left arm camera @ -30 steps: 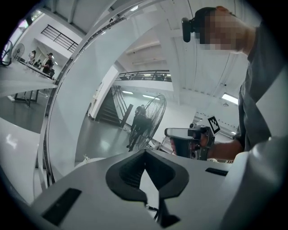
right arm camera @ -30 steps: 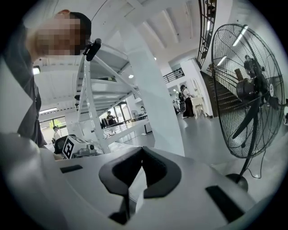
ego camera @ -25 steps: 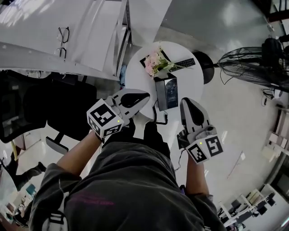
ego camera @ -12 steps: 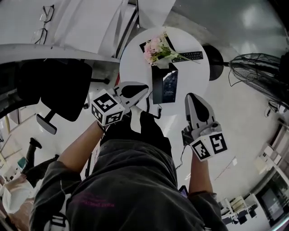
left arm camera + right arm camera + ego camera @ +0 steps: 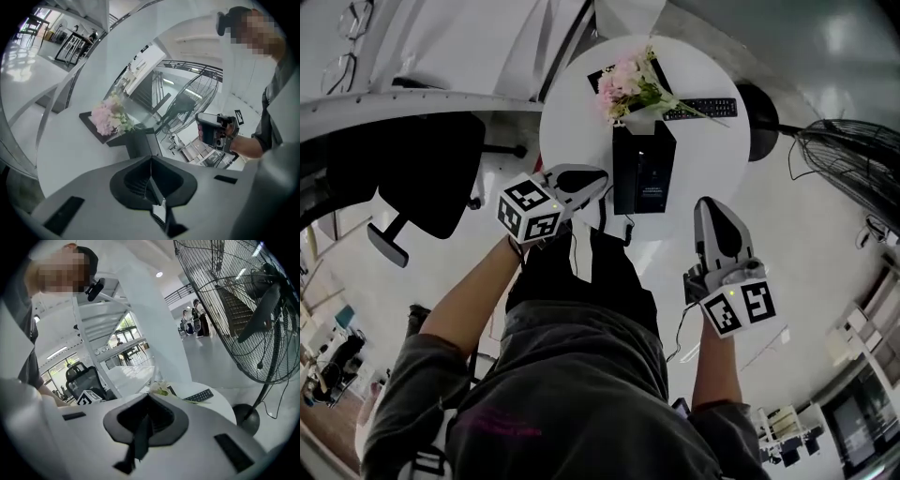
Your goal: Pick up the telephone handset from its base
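Both tools came lower toward the telephone [image 5: 644,174] — left tool [image 5: 597,178] just beside its left, right tool [image 5: 710,206] near its right; jaws of both together, empty.

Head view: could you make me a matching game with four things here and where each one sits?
1 pink flowers
2 remote control
3 telephone
4 office chair

A beside the table, not on it
B on the table, at its lower edge in the picture
C on a dark mat
D on the table, right of the flowers

Pairs: 1-C, 2-D, 3-B, 4-A
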{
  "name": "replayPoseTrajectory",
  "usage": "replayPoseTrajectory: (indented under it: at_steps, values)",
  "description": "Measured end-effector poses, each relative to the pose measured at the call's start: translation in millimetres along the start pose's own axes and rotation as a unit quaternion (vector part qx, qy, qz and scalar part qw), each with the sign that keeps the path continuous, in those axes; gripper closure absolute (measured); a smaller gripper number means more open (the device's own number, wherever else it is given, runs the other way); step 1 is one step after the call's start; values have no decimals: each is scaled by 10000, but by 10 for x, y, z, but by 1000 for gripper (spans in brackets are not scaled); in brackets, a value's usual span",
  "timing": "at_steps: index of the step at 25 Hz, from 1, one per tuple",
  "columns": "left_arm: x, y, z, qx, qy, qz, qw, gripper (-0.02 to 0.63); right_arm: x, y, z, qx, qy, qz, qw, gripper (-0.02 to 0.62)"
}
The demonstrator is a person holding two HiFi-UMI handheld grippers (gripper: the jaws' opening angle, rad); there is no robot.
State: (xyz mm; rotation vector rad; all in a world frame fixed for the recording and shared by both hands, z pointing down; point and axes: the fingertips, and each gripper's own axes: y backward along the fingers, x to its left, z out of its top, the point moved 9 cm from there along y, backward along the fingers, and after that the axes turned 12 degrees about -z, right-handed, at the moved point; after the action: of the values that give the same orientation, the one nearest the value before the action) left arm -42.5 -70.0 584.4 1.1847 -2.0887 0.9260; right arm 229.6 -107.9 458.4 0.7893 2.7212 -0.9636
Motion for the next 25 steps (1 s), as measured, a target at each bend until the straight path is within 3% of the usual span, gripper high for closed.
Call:
replayPoseTrajectory:
  at_steps: [3,14,25]
  values:
    - [130,-73,-115,-5,241,-47,9997,588,-85,-58,-88,64,-17,-20,10000,577]
    - [277,-282,-303,-25,759,-539,9957,444,-216,-163,-334,297,-101,32,9995,577]
    - [406,-444,-316,-100,1165,-937,9887,488,-290,-118,-377,330,-153,-30,9993,577]
